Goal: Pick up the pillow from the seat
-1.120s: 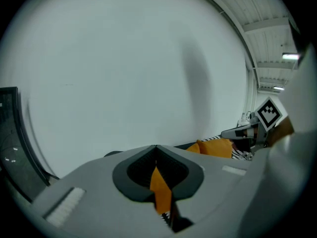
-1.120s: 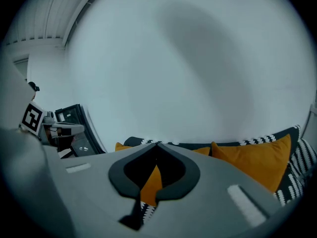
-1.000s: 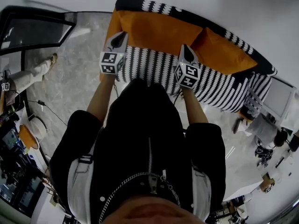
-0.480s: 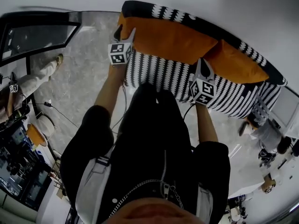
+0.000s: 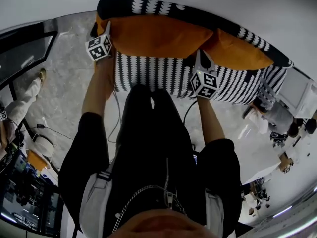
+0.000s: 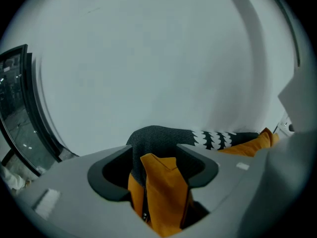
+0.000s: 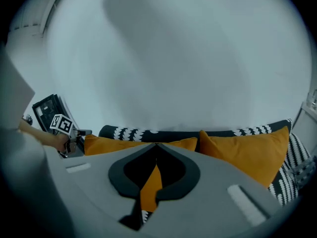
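Left tongs (image 5: 106, 29) at the 9 o'clock end of the pillow (image 5: 158, 35), jaws opening, orange corner loose between them. Pillow on sofa seat (image 5: 153, 73), long axis 9-to-3. Right tongs (image 5: 201, 58) closed, apparently pinching its front edge near 4 o'clock; right is the only grip.

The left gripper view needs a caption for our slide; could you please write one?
Left tool, jaws opening around an orange pillow corner, black-and-white sofa behind.

To your left, a dark-framed glass panel (image 5: 25, 51) meets grey stone floor (image 5: 69, 83); a white wall (image 5: 247, 1) stands far ahead.
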Demonstrator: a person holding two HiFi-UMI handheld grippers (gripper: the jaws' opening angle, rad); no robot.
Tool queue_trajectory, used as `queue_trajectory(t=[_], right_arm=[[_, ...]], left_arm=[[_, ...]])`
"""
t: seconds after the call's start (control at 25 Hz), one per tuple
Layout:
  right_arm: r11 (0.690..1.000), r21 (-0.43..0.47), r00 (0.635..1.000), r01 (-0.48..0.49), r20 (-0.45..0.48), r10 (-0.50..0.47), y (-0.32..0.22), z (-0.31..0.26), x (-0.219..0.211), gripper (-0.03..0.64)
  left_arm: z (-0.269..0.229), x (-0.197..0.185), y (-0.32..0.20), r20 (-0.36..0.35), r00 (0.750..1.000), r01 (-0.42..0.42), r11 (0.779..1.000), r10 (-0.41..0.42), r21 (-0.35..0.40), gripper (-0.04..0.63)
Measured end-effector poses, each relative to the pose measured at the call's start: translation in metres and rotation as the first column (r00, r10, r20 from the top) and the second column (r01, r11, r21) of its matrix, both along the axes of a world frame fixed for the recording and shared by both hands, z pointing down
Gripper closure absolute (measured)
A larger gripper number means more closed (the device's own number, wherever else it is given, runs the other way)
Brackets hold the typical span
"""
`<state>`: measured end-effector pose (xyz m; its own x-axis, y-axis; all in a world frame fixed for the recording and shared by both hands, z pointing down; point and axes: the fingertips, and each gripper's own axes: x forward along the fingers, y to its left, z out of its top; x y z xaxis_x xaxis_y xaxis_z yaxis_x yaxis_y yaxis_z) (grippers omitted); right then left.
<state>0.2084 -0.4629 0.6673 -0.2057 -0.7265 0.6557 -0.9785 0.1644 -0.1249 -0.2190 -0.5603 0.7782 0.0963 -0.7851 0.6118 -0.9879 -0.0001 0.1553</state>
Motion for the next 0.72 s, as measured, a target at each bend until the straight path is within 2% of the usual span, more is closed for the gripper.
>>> queue_trajectory(t=[0.16, 0.2, 0.28, 0.44, 0.56, 0.72], right_arm=[[0.993, -0.01, 0.993, -0.117, -0.006, 0.117, -0.028, 0.015, 0.036, 0.591], [0.99, -0.011, 0.99, -0.142, -0.016, 0.142, -0.034, 0.019, 0.046, 0.576], [0.985, -0.01, 0.984, -0.174, -0.04, 0.174, -0.046, 0.028, 0.06, 0.543], [0.98, -0.032, 0.98, -0.195, -0.047, 0.193, -0.058, 0.045, 0.067, 0.459], [0.982, -0.051, 0.982, -0.18, -0.063, 0.176, -0.063, 0.055, 0.068, 0.405], [0.984, -0.062, 0.984, -0.167, -0.08, 0.162, -0.061, 0.066, 0.07, 0.367]], left_arm=[[0.019, 0.006, -0.007, -0.023, 1.0, -0.011, 0.999, 0.01, -0.045, 0.33], [0.023, 0.009, -0.007, -0.026, 0.999, -0.02, 0.998, 0.018, -0.056, 0.345], [0.031, 0.015, -0.008, -0.03, 0.999, -0.04, 0.996, 0.038, -0.075, 0.425], [0.034, 0.018, 0.0, -0.013, 0.995, -0.095, 0.99, 0.094, -0.1, 0.526], [0.03, 0.023, 0.011, 0.027, 0.989, -0.143, 0.984, 0.147, -0.11, 0.543], [0.029, 0.021, 0.038, 0.04, 0.986, -0.158, 0.98, 0.164, -0.122, 0.545]])
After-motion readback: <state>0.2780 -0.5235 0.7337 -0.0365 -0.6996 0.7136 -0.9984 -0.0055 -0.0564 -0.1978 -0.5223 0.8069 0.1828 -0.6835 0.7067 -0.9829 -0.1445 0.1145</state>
